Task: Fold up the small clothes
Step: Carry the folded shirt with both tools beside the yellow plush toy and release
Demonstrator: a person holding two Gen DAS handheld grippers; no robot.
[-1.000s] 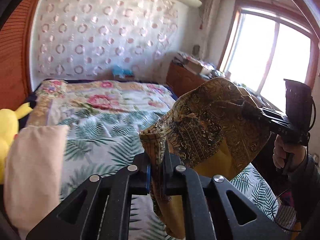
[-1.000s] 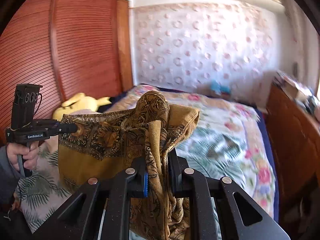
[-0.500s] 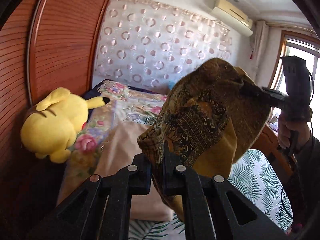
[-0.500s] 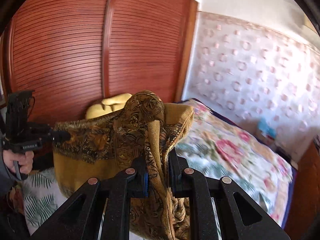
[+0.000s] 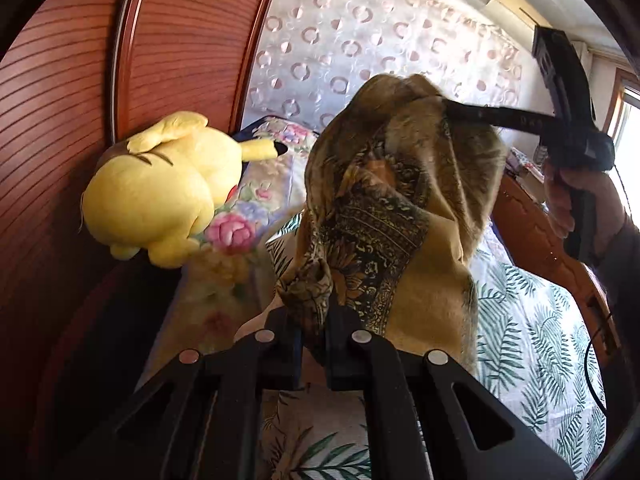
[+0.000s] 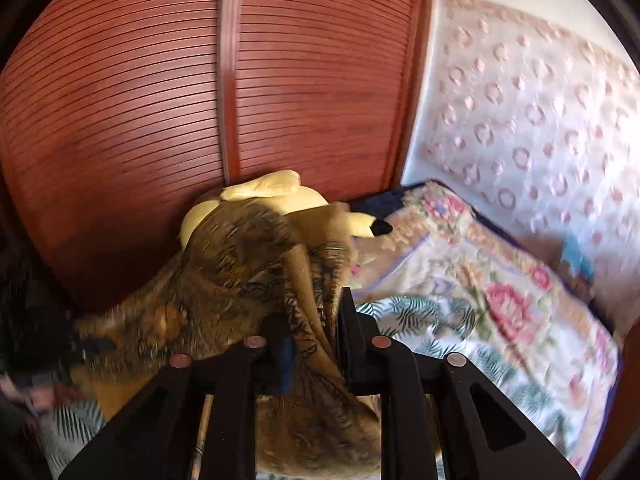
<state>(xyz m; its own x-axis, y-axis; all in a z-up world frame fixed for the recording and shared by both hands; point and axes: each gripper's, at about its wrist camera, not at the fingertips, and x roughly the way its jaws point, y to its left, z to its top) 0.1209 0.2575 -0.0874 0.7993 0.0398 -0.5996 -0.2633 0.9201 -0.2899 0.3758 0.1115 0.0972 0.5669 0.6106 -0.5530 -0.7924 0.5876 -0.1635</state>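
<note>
**Operator A:** Status of the left black two-finger gripper (image 5: 311, 332)?

**Operator B:** Fingers narrow, clamped on a bunched corner of the mustard-yellow cloth with dark paisley-patterned border (image 5: 384, 216). The corner sticks up between the pads.

**Operator A:** Right black two-finger gripper (image 6: 314, 336)?

**Operator B:** Its jaws have just been opening. The same cloth (image 6: 248, 276) runs through the gap between them and drapes below; the gap is moderate, and motion blur prevents confirming whether the pads press on the fabric. In the left wrist view this gripper (image 5: 444, 104) reaches into the top of the cloth, carried by a hand (image 5: 568, 200).

**Operator A:** Location of the cloth?

**Operator B:** Held in the air, hanging in folds between both grippers, above the bed with white leaf-print and floral covers (image 5: 532, 320).

**Operator A:** Surroundings?

**Operator B:** A yellow plush toy (image 5: 160, 196) lies at the head of the bed against the reddish-brown slatted wooden panel (image 6: 160, 100). A pale curtain with ring pattern (image 5: 360, 40) hangs behind.
</note>
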